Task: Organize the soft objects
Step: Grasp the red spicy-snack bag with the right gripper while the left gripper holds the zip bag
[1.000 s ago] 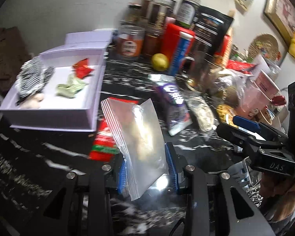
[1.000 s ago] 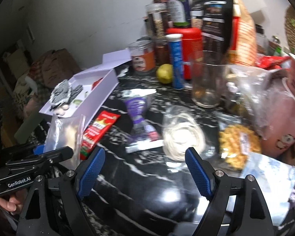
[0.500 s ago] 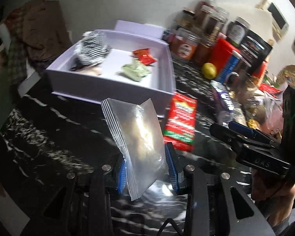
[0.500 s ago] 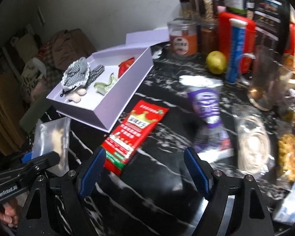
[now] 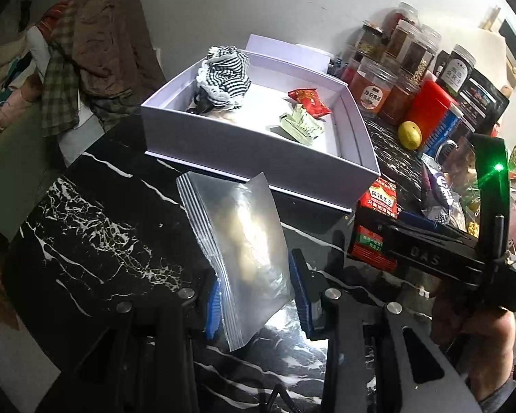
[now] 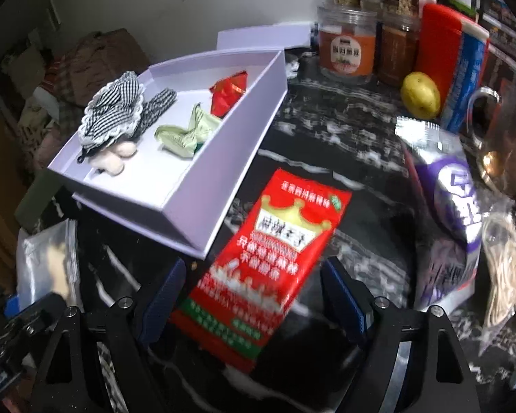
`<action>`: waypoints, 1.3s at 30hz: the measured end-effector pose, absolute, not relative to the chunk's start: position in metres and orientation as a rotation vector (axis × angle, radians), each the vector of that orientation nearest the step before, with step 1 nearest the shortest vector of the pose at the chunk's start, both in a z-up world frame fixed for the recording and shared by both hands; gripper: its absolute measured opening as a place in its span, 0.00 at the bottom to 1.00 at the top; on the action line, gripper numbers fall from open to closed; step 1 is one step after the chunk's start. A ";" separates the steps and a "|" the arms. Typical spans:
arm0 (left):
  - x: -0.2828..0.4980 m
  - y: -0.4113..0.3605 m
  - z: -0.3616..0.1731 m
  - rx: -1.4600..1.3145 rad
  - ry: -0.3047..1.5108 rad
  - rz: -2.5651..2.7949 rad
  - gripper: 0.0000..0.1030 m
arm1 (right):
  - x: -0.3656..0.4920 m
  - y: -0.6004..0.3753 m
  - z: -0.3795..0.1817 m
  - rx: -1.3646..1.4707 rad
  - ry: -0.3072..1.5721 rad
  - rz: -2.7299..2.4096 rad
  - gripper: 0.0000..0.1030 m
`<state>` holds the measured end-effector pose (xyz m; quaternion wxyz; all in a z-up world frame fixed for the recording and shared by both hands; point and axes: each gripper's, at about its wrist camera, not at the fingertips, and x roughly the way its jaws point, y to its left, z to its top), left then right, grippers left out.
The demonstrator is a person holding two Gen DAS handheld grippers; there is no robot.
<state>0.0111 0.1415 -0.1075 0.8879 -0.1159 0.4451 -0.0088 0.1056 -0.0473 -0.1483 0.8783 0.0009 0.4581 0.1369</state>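
Black marble with white veins makes up the counter [image 5: 96, 227], and clothes are heaped [image 5: 82, 55] beyond its edge at the upper left of the left wrist view. At centre, the left gripper [image 5: 256, 296] has its blue pads clamped on a clear zip bag [image 5: 247, 244] holding something pale, the bag standing upright just in front of the lavender box [image 5: 244, 144]. Inside that open box lie a striped cloth doll [image 5: 223, 79], a green wrapper [image 5: 301, 125] and a red packet [image 5: 308, 99]. To the right stand spice jars [image 5: 375, 89] and a lemon [image 5: 409, 135].

In the right wrist view, the right gripper [image 6: 254, 296] spreads its jaws wide on either side of a red snack pouch [image 6: 275, 261] lying flat on the counter beside the box's corner; the pads do not press on it. A purple packet [image 6: 454, 203] lies further right.
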 end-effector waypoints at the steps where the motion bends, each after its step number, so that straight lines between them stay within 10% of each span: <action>1: 0.011 0.142 -0.107 -0.241 0.924 -0.017 0.34 | 0.107 -0.046 -0.149 -0.007 0.960 0.280 0.79; 12: 0.008 0.134 -0.106 -0.241 0.928 -0.048 0.34 | 0.097 -0.053 -0.146 -0.080 0.926 0.326 0.43; 14: 0.006 0.130 -0.105 -0.238 0.927 -0.057 0.34 | 0.090 -0.059 -0.143 -0.082 0.915 0.336 0.24; 39: -0.043 0.118 -0.106 -0.265 0.975 -0.097 0.34 | 0.015 -0.071 -0.146 -0.126 0.959 0.553 0.25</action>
